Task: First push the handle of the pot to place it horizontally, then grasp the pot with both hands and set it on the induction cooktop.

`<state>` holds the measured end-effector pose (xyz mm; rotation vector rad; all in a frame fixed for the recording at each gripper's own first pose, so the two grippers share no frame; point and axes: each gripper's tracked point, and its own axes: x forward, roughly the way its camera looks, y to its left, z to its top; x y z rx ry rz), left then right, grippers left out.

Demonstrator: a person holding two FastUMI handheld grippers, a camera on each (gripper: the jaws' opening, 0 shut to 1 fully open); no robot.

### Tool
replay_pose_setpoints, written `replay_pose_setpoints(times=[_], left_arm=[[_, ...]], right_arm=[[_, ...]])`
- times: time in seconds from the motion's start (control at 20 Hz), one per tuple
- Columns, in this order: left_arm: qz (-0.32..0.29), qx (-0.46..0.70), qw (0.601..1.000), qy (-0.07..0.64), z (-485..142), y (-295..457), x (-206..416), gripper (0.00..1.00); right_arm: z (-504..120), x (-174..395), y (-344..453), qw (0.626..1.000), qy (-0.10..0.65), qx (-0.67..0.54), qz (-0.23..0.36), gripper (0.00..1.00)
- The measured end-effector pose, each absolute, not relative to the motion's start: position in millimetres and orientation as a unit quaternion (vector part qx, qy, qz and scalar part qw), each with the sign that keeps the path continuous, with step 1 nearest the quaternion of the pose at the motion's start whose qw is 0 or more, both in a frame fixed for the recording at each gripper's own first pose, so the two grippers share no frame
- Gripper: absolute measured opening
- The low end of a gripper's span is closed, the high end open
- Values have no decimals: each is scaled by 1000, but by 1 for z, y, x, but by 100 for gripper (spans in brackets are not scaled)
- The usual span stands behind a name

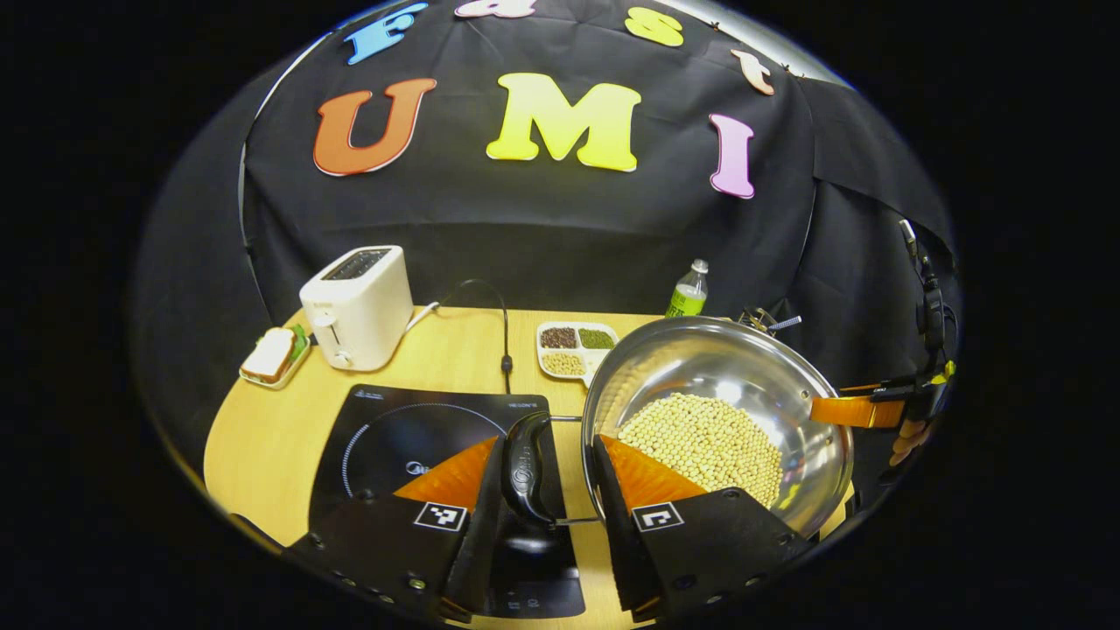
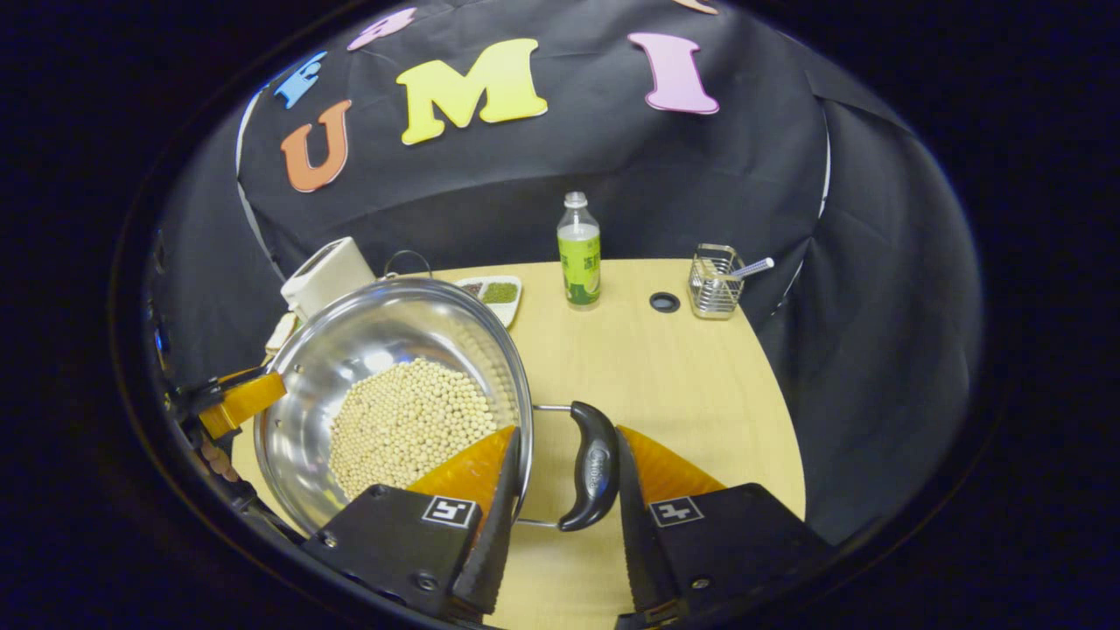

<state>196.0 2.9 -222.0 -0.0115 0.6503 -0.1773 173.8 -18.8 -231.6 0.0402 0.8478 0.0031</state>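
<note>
Pot gripped at both handles, ready for the cooktop

Pot (image 1: 726, 411) of beans (image 1: 704, 442) looks lifted beside the induction cooktop (image 1: 411, 437), not yet over it. Left gripper (image 1: 547, 490) straddles one black handle (image 1: 528, 468); right gripper (image 2: 560, 494) straddles the opposite handle (image 2: 593, 477). Fingers flank each handle, though I cannot tell whether they press. Next, by my judgement: carry it level across onto the cooktop's ring.
</note>
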Motion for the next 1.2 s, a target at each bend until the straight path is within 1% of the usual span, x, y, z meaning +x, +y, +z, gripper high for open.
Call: replay_pose_setpoints(times=[0.2,0.25,0.4,0.45,0.5,0.55,0.75,0.9,0.95,1.0,1.05,1.1,1.2], left_arm=[[-72,-1,950,303,-196,36,192,54],[-67,-1,952,300,-192,46,191,53],[-51,-5,955,291,-184,74,193,54],[-47,-7,956,288,-182,84,195,54],[-44,-11,955,292,-185,95,197,54],[-40,-14,954,296,-188,105,198,54],[-21,-21,954,300,-192,144,204,54],[-7,-23,953,303,-200,171,205,54],[-1,-23,952,304,-202,179,205,44],[5,-23,952,307,-205,187,205,54],[9,-21,951,309,-206,190,205,54],[13,-23,950,311,-207,191,204,54],[21,-30,946,321,-215,203,204,54]], right_arm=[[-211,180,16,917,397,19,15,58],[-209,183,27,918,396,16,20,56],[-205,191,59,917,396,15,33,57],[-205,195,70,918,395,11,36,56],[-206,200,79,918,394,8,37,58],[-207,202,89,918,395,6,37,56],[-217,213,129,914,403,-2,47,58],[-229,221,156,911,409,-6,54,57],[-233,223,164,910,412,-8,56,56],[-239,225,172,908,415,-8,59,57],[-245,227,179,906,420,-10,62,56],[-251,229,185,903,424,-10,64,58],[-266,233,196,899,432,-15,68,56]])
